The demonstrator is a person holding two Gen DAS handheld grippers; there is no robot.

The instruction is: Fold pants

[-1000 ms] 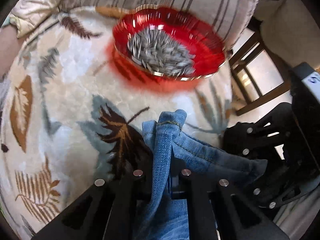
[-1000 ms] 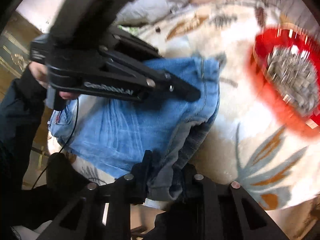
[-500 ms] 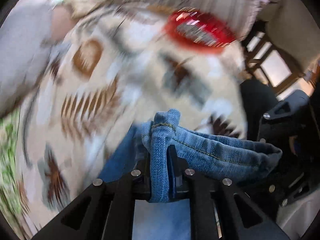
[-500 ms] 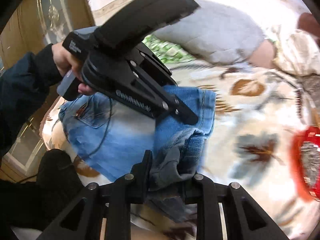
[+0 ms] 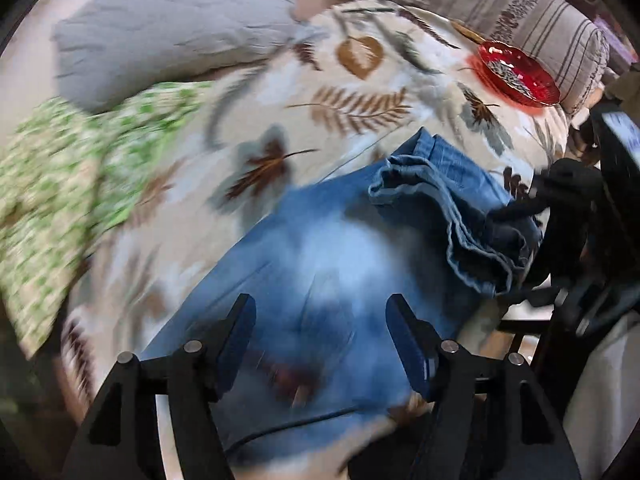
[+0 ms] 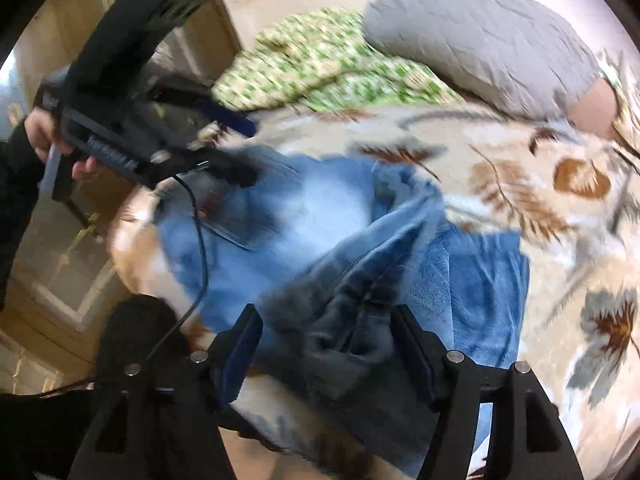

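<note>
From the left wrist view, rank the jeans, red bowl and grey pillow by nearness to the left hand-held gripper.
1. Jeans, directly beneath the open left hand-held gripper.
2. Grey pillow at upper left and red bowl at upper right: both far, too close to call.

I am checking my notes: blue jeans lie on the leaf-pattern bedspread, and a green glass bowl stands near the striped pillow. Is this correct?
Not quite: the glass bowl is red, as the left wrist view shows. The jeans, bedspread and striped pillow are as you say.
</note>
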